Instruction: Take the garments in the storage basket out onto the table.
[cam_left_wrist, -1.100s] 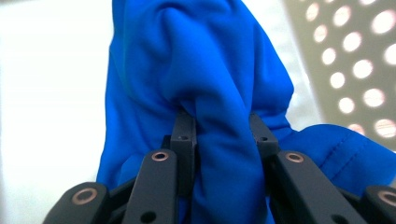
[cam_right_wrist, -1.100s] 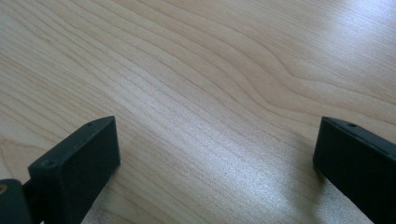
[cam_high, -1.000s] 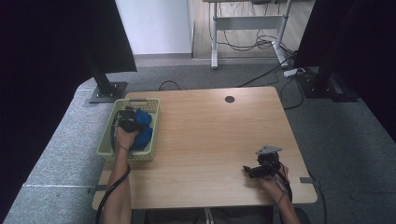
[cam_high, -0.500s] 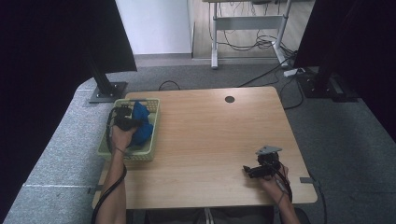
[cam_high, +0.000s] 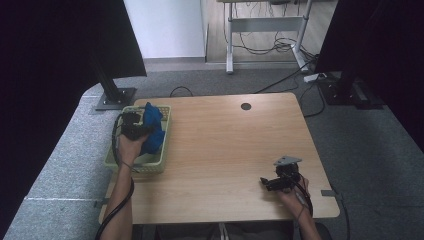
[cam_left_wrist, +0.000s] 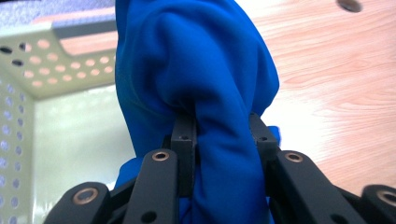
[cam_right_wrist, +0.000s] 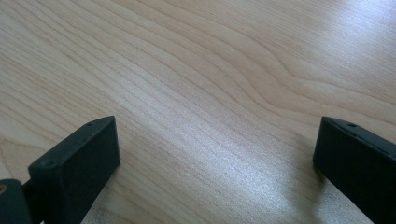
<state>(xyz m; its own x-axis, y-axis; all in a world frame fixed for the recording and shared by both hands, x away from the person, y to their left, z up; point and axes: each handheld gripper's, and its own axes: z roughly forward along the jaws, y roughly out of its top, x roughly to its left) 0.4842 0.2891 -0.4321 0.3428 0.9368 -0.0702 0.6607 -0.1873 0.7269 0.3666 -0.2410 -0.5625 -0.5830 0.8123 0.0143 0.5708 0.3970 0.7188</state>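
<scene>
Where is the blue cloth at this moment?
In the high view the blue cloth hangs at the table's left side, above the green basket, clamped in the left gripper.

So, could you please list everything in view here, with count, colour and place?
cloth: one, blue, clamped in the left gripper above the basket
basket: one, pale green, perforated, left side of the table
table: one, light wood, with a dark round hole near its far edge
left gripper: one, black, over the basket, shut on the cloth
right gripper: one, black, near right of the table, jaws wide apart, nothing between them
</scene>
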